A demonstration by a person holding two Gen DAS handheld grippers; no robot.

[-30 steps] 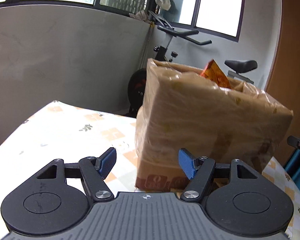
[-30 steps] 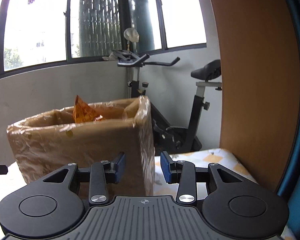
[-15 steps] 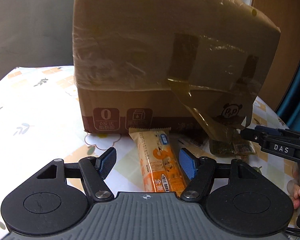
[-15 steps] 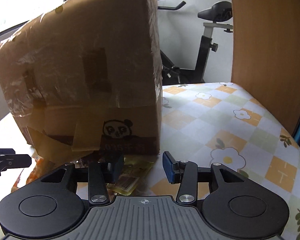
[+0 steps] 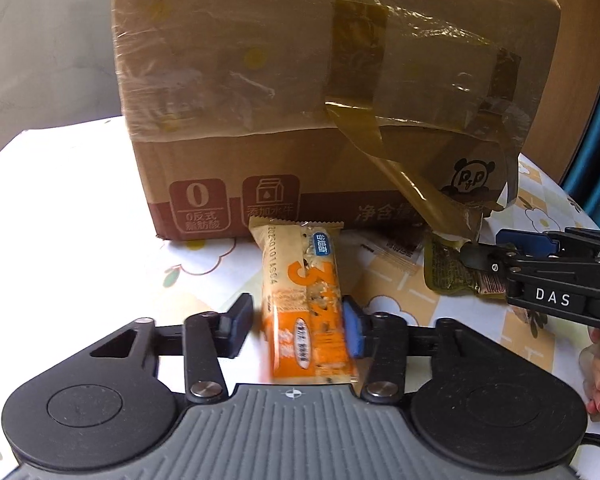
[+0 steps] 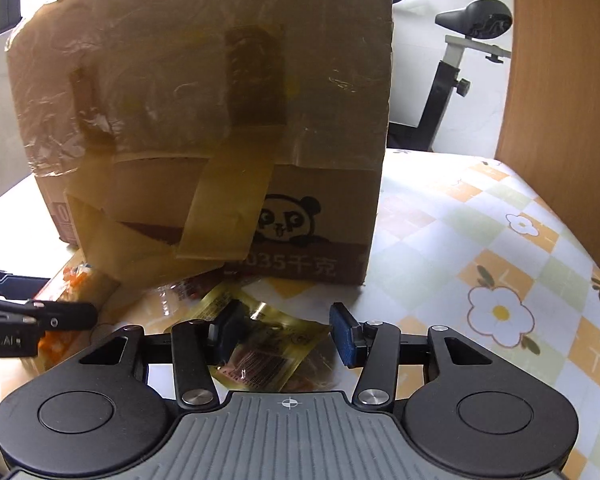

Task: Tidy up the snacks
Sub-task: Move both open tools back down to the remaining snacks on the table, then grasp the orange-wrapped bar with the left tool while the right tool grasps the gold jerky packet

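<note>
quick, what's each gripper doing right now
Left gripper: open, straddling the orange snack bar on the table, not clamped.
Right gripper: open, over the yellow snack packet, holding nothing.

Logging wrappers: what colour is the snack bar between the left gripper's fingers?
Orange and cream snack bar, clearest in the left wrist view.

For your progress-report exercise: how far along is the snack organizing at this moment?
Done: nothing visibly; the cardboard box's inside is hidden. In hand: the open left gripper straddles the orange snack bar; the open right gripper straddles the gold packet. Left: closing on both, plus the white packet on the table.
</note>
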